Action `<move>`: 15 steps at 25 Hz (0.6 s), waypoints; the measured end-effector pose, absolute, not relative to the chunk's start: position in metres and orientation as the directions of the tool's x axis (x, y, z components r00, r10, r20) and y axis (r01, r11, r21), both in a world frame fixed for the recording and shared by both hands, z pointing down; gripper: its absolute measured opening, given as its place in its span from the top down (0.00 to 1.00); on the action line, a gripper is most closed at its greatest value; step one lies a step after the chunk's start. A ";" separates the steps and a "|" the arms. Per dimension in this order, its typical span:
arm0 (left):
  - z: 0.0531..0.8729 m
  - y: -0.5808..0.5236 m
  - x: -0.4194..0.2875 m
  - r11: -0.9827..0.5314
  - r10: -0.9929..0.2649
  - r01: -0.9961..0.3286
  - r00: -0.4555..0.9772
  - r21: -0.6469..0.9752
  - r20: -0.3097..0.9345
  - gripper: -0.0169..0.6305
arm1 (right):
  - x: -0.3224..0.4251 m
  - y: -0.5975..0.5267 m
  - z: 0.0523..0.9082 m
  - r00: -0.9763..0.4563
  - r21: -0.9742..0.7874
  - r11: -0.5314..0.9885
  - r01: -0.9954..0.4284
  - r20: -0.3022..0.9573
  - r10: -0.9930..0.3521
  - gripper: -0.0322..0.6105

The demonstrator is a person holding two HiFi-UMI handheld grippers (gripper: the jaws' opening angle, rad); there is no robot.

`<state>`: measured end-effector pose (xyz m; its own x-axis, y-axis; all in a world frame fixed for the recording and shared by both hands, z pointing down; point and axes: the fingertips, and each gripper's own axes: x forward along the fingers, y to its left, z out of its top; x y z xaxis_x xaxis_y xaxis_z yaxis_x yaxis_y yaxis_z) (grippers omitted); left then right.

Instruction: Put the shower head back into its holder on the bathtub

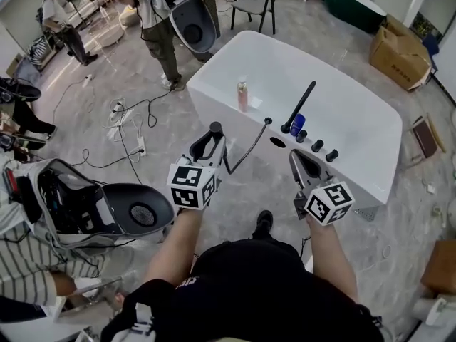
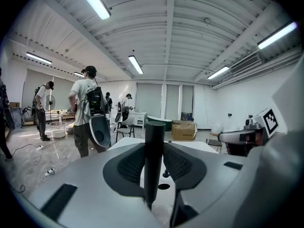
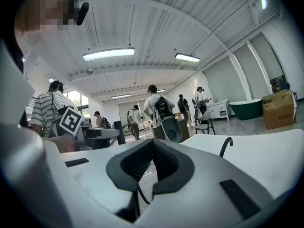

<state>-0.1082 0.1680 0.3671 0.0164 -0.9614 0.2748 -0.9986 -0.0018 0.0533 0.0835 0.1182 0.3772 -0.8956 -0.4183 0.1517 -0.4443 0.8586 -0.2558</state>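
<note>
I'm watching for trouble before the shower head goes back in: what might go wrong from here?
The shower head is pinched by its slim handle in the left gripper; it may slip or twist when tilted toward the holder hole.
Its hose loops off the tub rim and may snag or tug sideways.
The pink bottle stands on that rim; a wide swing might topple it.

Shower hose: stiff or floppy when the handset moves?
Probably floppy: the hose arcs loosely from the bathtub to the shower head clamped in the left gripper. The smooth round handle might twist in that grip. The hose is slender, so likely light.
</note>
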 end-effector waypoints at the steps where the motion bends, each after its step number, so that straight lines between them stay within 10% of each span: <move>1: 0.365 0.160 -0.102 0.000 -0.961 -0.999 0.013 0.049 0.277 0.78 | 0.089 0.111 0.376 -0.898 -0.258 0.861 -0.439 0.150 -0.413 0.93; 15: 0.355 -0.001 -0.095 -0.031 -0.967 -0.999 0.035 0.017 0.251 0.78 | 0.107 -0.039 0.408 -0.885 -0.305 0.831 -0.466 0.173 -0.433 0.93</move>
